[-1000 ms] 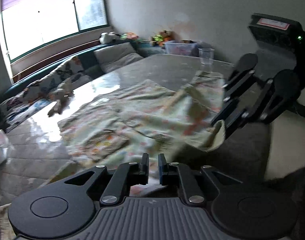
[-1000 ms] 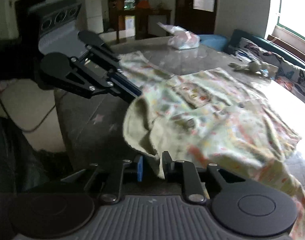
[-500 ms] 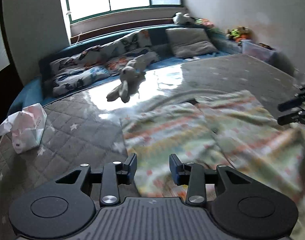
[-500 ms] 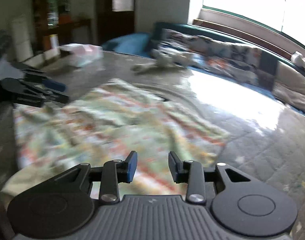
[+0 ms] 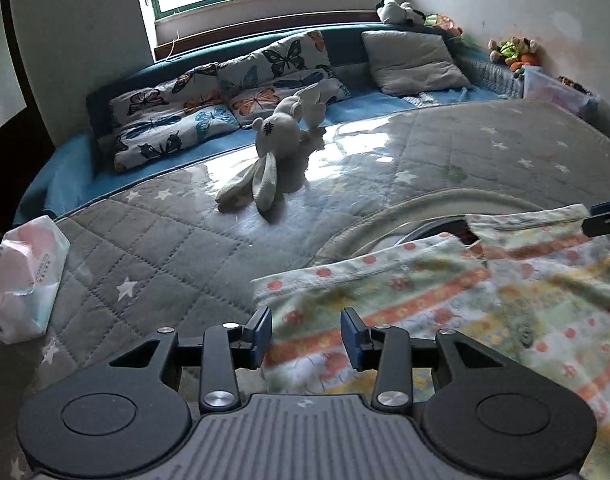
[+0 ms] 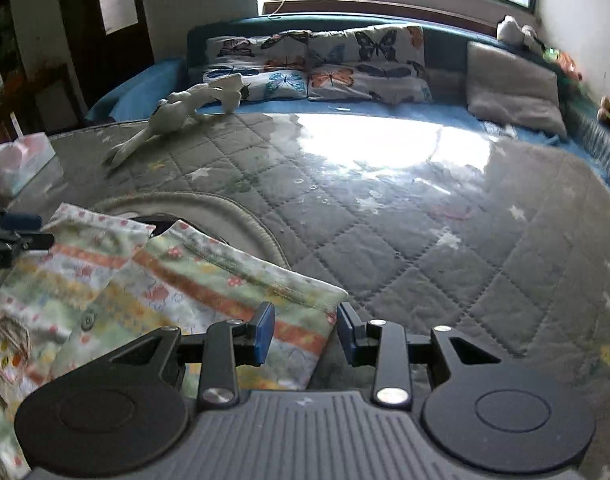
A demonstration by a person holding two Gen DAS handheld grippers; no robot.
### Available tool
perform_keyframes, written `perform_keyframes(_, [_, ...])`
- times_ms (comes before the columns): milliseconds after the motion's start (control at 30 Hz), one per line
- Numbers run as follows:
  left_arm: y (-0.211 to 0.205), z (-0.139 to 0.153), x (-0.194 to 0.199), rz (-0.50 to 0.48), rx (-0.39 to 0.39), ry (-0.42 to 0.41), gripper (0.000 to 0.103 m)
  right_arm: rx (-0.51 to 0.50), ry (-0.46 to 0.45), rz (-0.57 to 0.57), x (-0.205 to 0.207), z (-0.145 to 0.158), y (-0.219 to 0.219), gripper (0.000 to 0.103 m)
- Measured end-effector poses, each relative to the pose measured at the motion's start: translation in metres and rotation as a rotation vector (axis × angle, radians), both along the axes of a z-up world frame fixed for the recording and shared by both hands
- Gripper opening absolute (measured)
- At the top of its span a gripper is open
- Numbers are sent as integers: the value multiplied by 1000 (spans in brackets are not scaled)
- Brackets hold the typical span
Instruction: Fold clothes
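A pale garment (image 5: 465,300) printed with orange stripes and small figures lies flat on the grey quilted table cover (image 5: 165,248). My left gripper (image 5: 306,334) stands open over the garment's near left corner, and the cloth edge lies under its blue pads without being pinched. In the right wrist view the same garment (image 6: 165,280) lies at lower left, and my right gripper (image 6: 305,334) stands open over its right corner. Each gripper shows at the edge of the other's view: the right gripper (image 5: 605,220) and the left gripper (image 6: 9,232).
A white plush rabbit (image 5: 281,148) lies on the far side of the table, and a tissue pack (image 5: 21,276) sits at the left. A curved padded rim (image 5: 405,208) arcs just beyond the garment. Behind stands a blue sofa with butterfly pillows (image 5: 225,96) under a window.
Both grippers held a bunched edge of the garment and have let go and opened. Both views have swung round toward the window, and the garment now lies flat.
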State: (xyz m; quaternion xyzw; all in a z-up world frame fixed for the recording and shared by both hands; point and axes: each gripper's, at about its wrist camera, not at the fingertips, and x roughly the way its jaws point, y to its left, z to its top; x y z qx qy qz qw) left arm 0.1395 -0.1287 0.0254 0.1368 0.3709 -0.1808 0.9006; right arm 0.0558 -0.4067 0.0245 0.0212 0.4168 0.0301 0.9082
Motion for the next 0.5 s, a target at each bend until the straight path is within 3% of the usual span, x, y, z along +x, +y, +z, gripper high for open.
perform_keyframes(500, [2, -4, 13, 30, -12, 5, 39, -2, 5, -32, 13, -6, 0, 35])
